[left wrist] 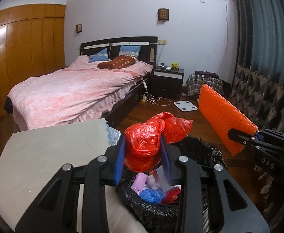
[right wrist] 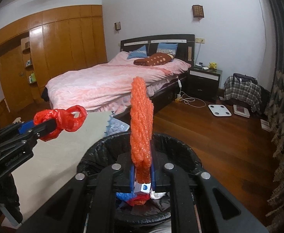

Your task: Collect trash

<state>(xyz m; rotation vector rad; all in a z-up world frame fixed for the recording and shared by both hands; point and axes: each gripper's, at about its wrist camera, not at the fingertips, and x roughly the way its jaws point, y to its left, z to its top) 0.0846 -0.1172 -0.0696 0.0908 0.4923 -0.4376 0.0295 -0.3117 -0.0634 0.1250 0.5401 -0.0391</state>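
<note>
Black-lined trash bin (right wrist: 95, 151) beside grey counter (left wrist: 45, 151), holding pink, blue, red scraps. Left claw (left wrist: 143, 151) clamped on crumpled red plastic bag (left wrist: 142, 145) above bin's rim. Right claw (right wrist: 142, 176) pinched narrow on orange foam net (right wrist: 142, 120), upright over bin's mouth.

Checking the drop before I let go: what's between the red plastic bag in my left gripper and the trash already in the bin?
Nothing but air. In the left wrist view the red plastic bag, clamped in the left gripper, hangs over the bin, above the trash.
</note>
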